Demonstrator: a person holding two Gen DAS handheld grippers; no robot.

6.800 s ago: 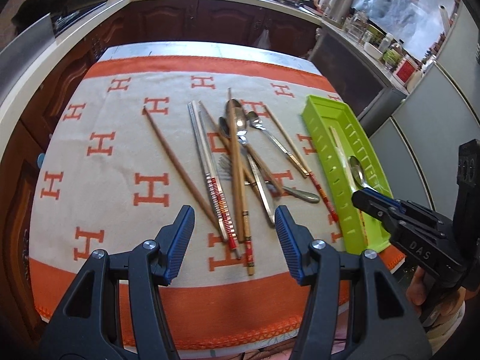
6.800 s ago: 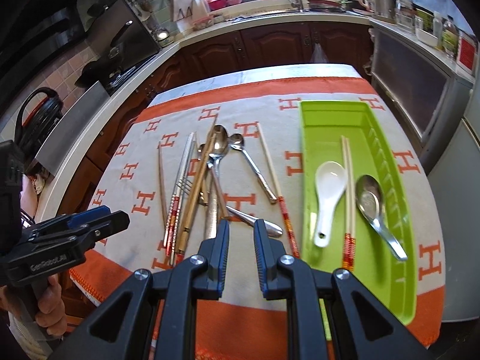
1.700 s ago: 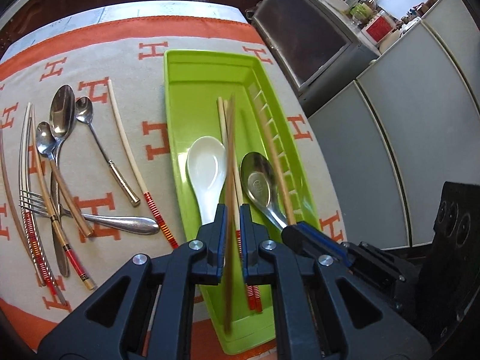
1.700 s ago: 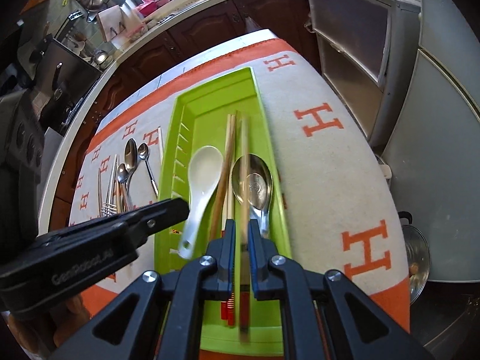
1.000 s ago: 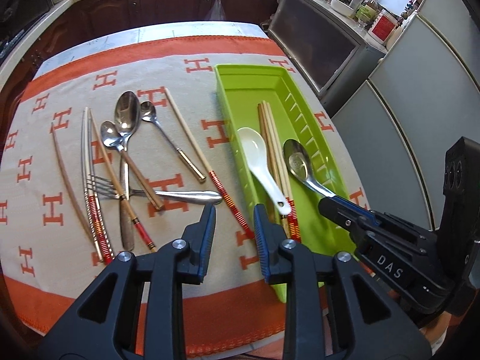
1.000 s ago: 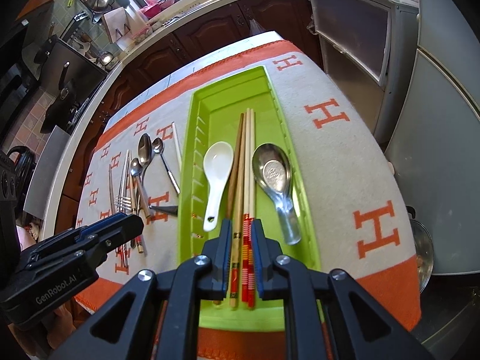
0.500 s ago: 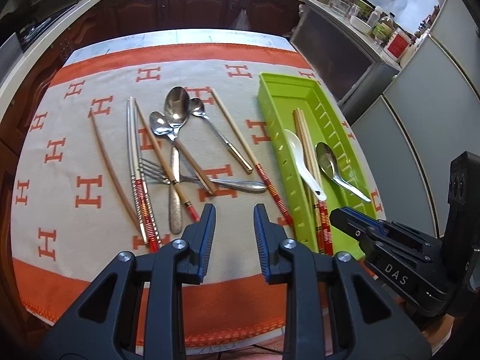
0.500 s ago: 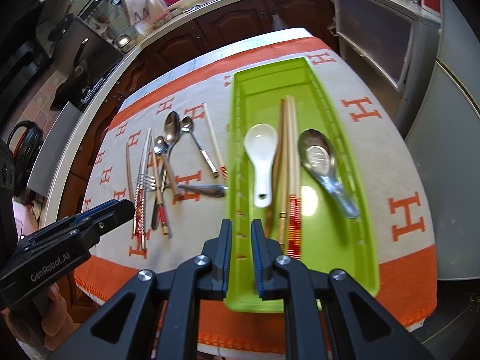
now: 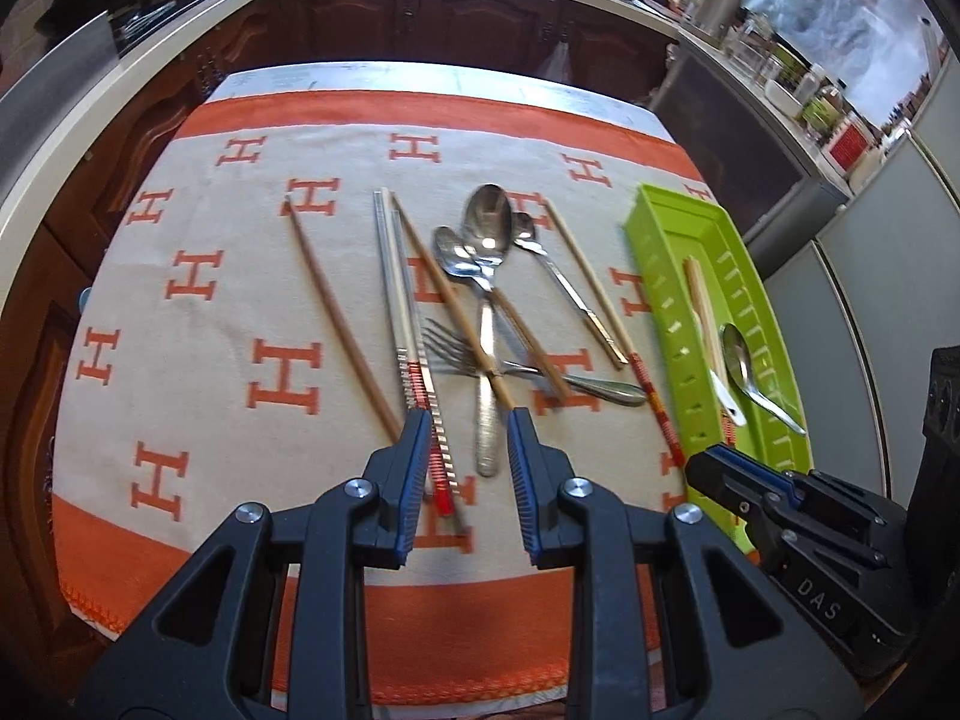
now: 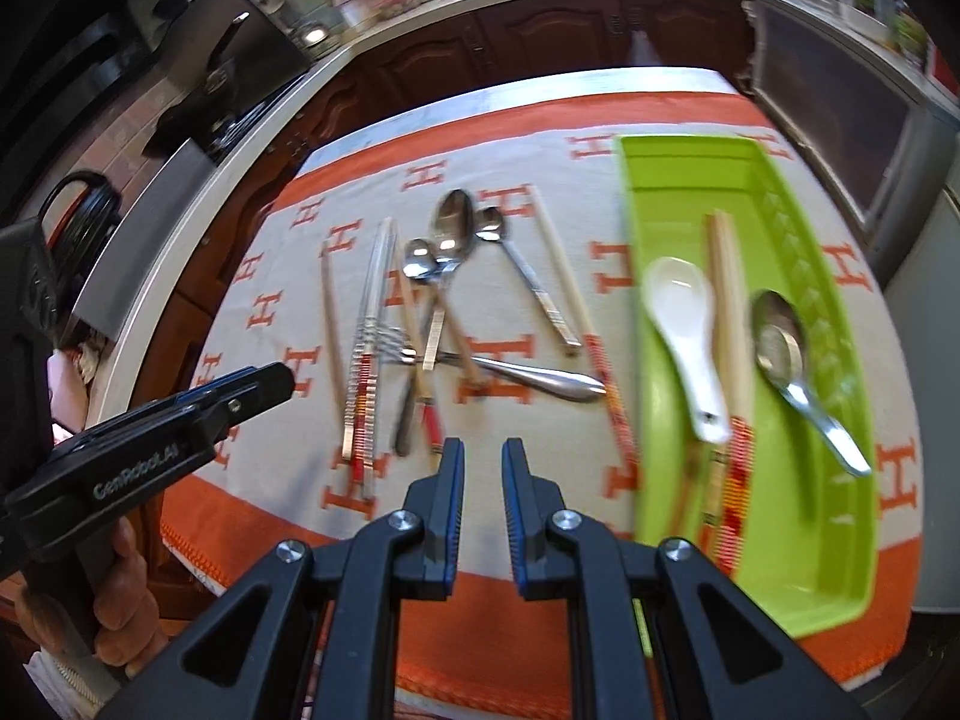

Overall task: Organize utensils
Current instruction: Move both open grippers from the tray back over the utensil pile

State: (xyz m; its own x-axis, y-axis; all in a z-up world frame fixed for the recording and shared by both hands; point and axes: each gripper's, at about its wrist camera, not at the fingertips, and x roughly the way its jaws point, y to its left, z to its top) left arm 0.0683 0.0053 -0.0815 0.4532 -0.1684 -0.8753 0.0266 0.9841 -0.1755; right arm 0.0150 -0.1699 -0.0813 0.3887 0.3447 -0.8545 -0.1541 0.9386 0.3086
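Note:
A pile of loose utensils lies on the orange-and-cream cloth: steel spoons (image 9: 487,227), a fork (image 9: 456,354) and several chopsticks (image 9: 414,354). It also shows in the right wrist view (image 10: 444,300). The green tray (image 10: 660,156) at the right holds a white spoon (image 10: 684,324), chopsticks (image 10: 729,324) and a steel spoon (image 10: 780,342). My left gripper (image 9: 468,420) is open and empty, over the near ends of the chopsticks. My right gripper (image 10: 483,450) is slightly open and empty, near the table's front edge, left of the tray.
The cloth (image 9: 198,324) covers a small table. Dark wood cabinets (image 9: 420,18) and a counter run behind it. A grey cabinet (image 9: 888,276) stands to the right of the tray. A stove with pans (image 10: 210,78) is at the left.
Both grippers have moved left from the tray, where each left a chopstick, toward the loose pile. The left gripper's jaws have opened wider, and the right gripper's jaws have parted a little.

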